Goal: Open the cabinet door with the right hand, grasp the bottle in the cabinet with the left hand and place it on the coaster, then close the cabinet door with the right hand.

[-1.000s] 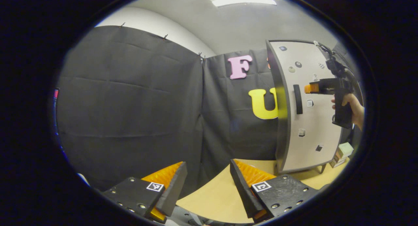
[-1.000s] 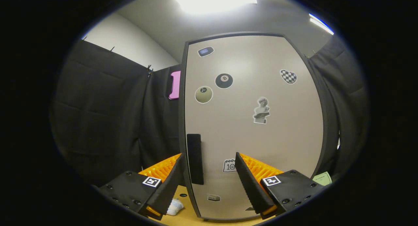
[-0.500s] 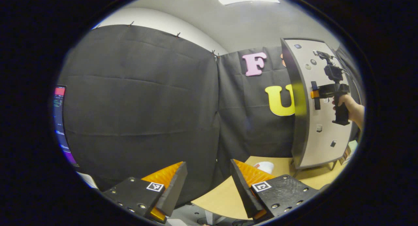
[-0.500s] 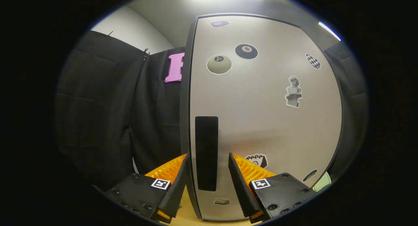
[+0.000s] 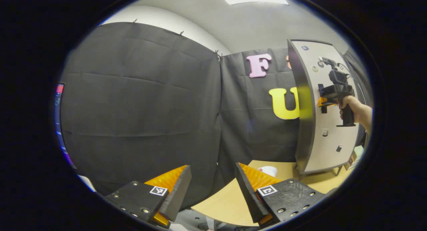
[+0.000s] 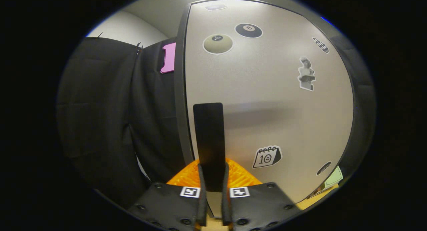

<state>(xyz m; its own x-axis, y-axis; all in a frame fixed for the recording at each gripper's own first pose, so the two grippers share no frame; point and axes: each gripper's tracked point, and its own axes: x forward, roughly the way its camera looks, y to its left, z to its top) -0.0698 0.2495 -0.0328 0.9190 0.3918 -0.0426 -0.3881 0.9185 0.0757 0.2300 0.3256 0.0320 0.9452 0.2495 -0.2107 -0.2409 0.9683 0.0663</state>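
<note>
— Both fingers of the right gripper are pressed onto the black handle, near its lower end.
— Is the cabinet door stiff?
— Rigid and hinged, it seems; the handle is best kept pinched. The left gripper is held spread, well apart.

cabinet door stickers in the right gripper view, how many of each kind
On the cabinet door, with the right gripper shut on the handle:
Pool ball stickers: 2
Checkered heart sticker: 1
Statue bust sticker: 1
Calendar sticker: 1
Small dark stickers, too blurred to name: 2
Total: 7
</note>
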